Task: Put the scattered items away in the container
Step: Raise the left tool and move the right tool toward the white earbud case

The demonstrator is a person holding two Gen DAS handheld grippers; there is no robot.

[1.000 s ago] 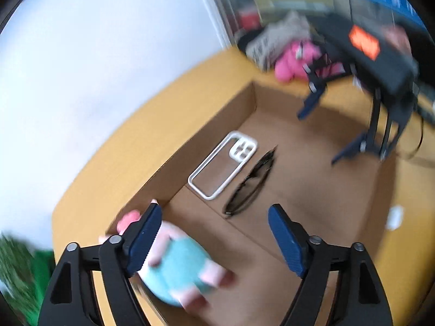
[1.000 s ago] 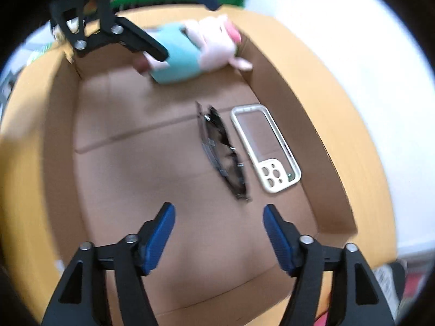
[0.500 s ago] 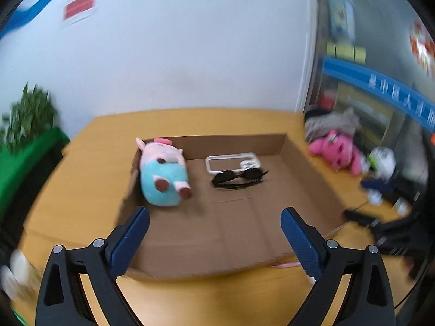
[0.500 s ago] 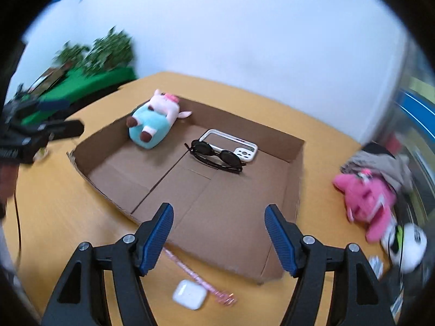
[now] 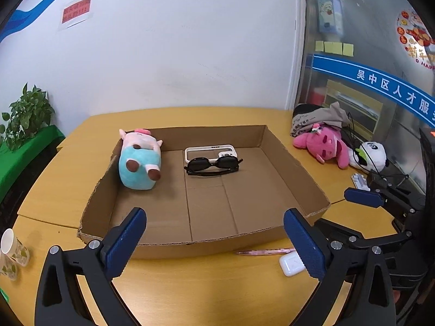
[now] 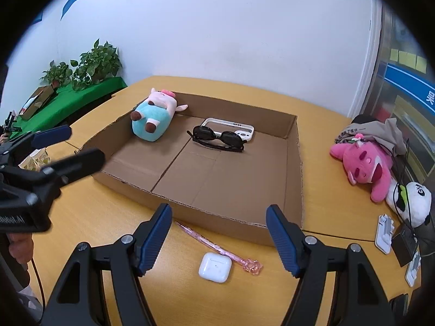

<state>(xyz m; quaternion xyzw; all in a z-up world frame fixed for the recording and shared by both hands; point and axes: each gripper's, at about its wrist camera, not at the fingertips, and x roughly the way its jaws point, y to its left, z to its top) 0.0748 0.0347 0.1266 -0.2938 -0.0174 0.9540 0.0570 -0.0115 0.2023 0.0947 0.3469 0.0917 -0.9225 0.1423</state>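
Table (image 6: 320, 141): wooden, carries all items.
Cardboard box (image 6: 295, 163): shallow, open-topped, at the table's middle.
Plush pig (image 6: 153, 115): lying in the box's far left corner.
Sunglasses (image 6: 217, 138): folded, in the box, touching the phone case (image 6: 231, 130) behind them.
Pink pen (image 6: 217, 250): on the table just outside the box's near wall.
Earbud case (image 6: 214, 266): white, beside the pen.
Left gripper (image 5: 214, 241): fingers spread, empty, short of the box.
Right gripper (image 6: 218, 240): fingers spread, empty, above pen and earbud case.

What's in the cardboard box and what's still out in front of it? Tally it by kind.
In the cardboard box:
plush pig: 1
sunglasses: 1
phone case: 1
On the table in front:
earbuds case: 1
pink pen: 1
Total: 5
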